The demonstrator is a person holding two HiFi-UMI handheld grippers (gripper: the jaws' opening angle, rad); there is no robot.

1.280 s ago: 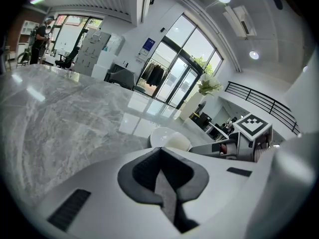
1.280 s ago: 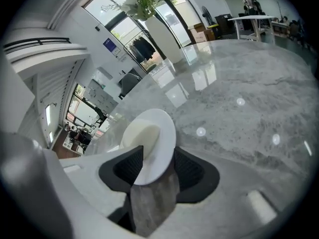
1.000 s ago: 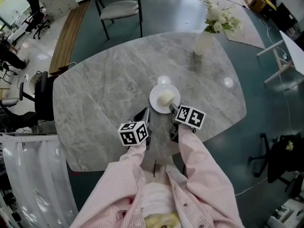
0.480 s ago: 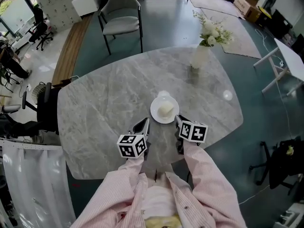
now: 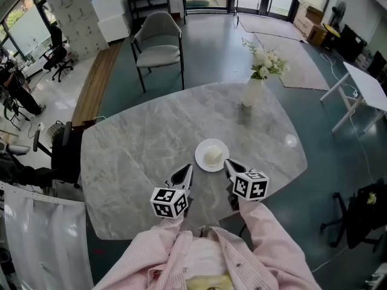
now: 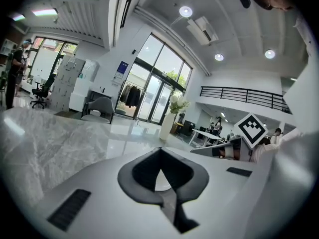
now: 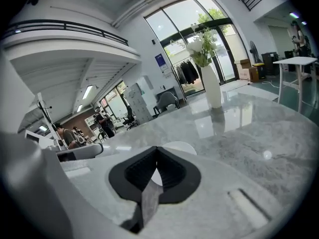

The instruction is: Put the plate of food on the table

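Note:
A small white plate (image 5: 212, 154) with a pale lump of food (image 5: 212, 156) on it rests on the grey marble table (image 5: 139, 144), a little in front of its middle. My right gripper (image 5: 228, 163) is shut and empty, its tips just beside the plate's near right rim. In the right gripper view the plate (image 7: 175, 147) shows just past the closed gripper (image 7: 157, 149). My left gripper (image 5: 187, 170) is also shut and empty, left of the plate and a short way from it. The left gripper (image 6: 159, 152) points across the table top.
A white vase (image 5: 251, 92) of white flowers (image 5: 264, 61) stands at the table's far right. A grey chair (image 5: 158, 46) stands beyond the far edge. A black office chair (image 5: 59, 154) is at the left, and a white side table (image 5: 364, 84) at the right.
The right gripper's jaws have closed and drawn back from the plate's rim. The plate stays on the table. The head view has shifted, so everything sits lower in the frame.

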